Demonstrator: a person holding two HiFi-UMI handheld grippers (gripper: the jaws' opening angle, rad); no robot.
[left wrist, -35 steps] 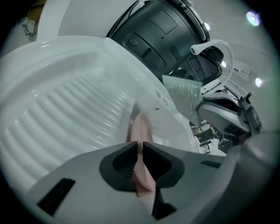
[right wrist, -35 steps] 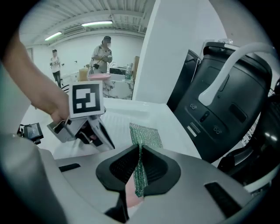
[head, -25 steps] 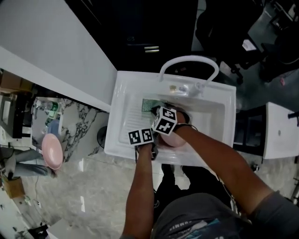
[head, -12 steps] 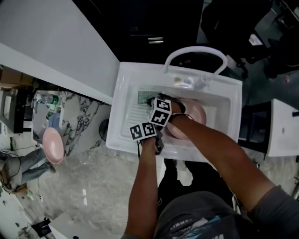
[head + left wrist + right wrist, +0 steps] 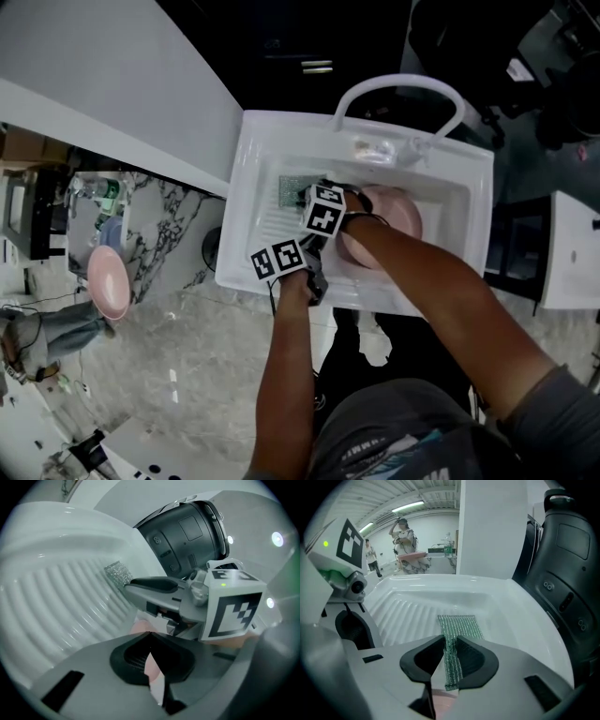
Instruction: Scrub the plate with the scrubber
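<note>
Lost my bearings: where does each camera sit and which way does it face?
Head view: on the person's head, steeply down at sink, plate, scrubber; both forearms show.
Right gripper view: on the right gripper, along its jaws, which have just been opening, scrubber between them.
Left gripper view: on the left gripper, along jaws shut on the plate; right gripper ahead.
Shared: both gripper views show the ribbed sink floor and scrubber.
</note>
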